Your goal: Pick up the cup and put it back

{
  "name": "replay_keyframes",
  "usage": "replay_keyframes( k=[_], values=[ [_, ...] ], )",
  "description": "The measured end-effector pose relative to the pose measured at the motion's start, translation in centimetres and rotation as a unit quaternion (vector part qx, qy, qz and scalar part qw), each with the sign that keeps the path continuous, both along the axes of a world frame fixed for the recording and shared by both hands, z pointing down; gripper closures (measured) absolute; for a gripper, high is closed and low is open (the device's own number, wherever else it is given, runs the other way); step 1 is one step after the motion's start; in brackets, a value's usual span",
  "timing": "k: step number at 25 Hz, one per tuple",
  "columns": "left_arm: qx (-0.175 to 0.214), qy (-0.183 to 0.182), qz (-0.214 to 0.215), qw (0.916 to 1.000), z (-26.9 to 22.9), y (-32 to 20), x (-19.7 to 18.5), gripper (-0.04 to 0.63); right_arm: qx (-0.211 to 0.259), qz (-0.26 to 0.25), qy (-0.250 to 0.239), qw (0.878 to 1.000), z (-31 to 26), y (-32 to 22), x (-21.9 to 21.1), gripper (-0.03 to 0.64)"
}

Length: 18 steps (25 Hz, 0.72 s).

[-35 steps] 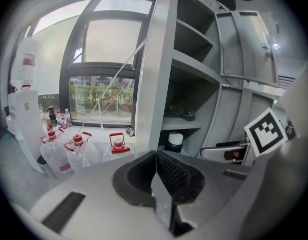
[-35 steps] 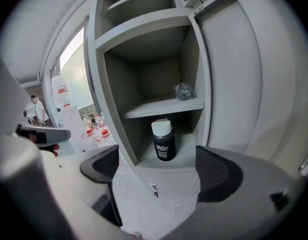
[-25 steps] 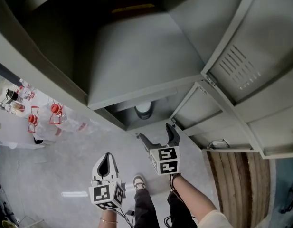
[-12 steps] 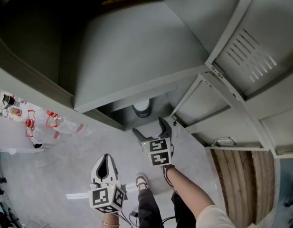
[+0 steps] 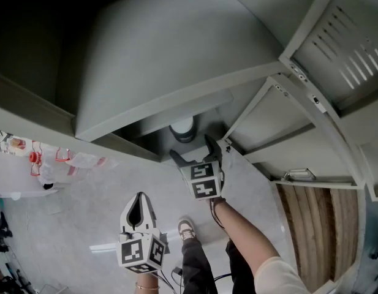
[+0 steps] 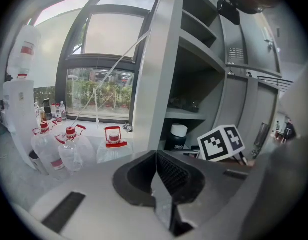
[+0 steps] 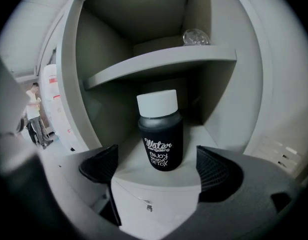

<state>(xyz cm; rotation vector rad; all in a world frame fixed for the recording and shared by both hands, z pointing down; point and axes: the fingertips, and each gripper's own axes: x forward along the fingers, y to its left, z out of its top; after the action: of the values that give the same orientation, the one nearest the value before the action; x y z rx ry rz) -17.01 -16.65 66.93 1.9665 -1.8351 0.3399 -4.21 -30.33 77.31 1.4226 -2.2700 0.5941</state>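
Note:
The cup [image 7: 160, 131] is a black tumbler with a white lid and white lettering. It stands upright on a low shelf of the grey cabinet [image 5: 170, 60]. In the head view the cup [image 5: 182, 130] shows just under the shelf edge. My right gripper [image 5: 192, 149] is open right in front of it. In the right gripper view its jaws [image 7: 156, 166] stand wide on either side of the cup's base and do not touch it. My left gripper [image 5: 138, 199] hangs lower left over the floor, shut [image 6: 156, 171] and empty. The left gripper view also shows the cup [image 6: 176, 138].
The open cabinet door [image 5: 336, 48] and a lower door [image 5: 280, 133] stand at the right. A clear glass object [image 7: 196, 36] sits on the shelf above the cup. Water jugs [image 6: 69, 149] with red caps stand on the floor at the left. The person's shoe [image 5: 187, 228] is below.
My right gripper has moved forward to the shelf, so the cup now sits between its open jaws. The left gripper has stayed put.

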Motion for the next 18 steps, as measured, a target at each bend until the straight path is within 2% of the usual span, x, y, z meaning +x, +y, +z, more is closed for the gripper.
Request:
replay_keyframes(
  k=[18],
  values=[
    [-0.012,0.0,0.005,0.9999,2.0,-0.2,0.0,0.586,0.016,0.01,0.005,1.0,1.8,-4.9,-1.7,0.143]
  ],
)
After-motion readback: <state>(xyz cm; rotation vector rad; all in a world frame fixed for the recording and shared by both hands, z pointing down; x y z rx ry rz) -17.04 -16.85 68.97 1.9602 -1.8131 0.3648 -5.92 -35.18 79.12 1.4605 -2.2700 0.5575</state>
